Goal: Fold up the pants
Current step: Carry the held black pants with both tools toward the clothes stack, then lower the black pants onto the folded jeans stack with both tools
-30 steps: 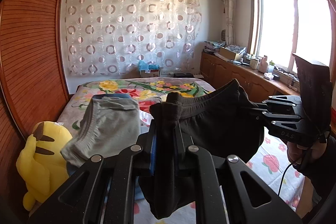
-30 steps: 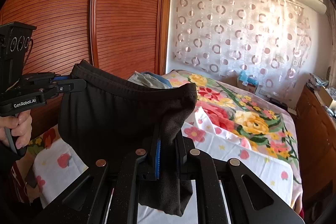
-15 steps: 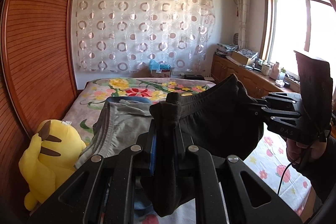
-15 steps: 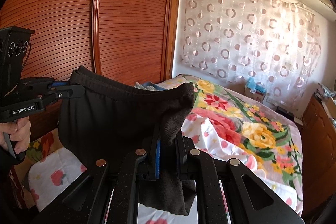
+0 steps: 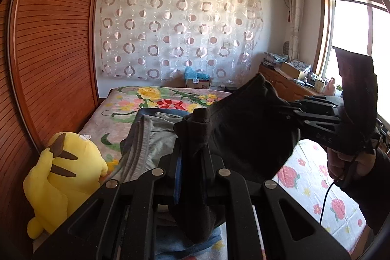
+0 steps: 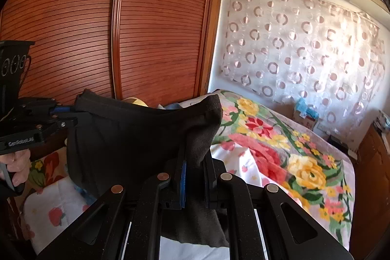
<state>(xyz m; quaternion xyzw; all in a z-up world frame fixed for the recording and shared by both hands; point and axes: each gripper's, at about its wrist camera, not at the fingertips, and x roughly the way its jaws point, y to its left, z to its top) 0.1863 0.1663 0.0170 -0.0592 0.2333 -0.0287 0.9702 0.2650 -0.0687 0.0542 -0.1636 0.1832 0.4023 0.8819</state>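
pants [image 5: 243,128] span between 2 grippers, long axis side to side | left gripper [image 5: 191,160] clamped on 1 end | right gripper [image 6: 196,162] clamped on other | both equally near, above bed [image 5: 126,101]

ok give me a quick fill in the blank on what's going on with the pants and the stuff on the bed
1. Both grippers are shut on the ____ pants, one at each end of the waistband.
2. The left gripper and the right gripper hold the pants ____ the bed, not lying on it.
3. The plush toy beside the wooden wardrobe is ____ in colour.
4. Folded grey pants lie to the ____ of the plush toy in the left wrist view.

Missing words: black; above; yellow; right
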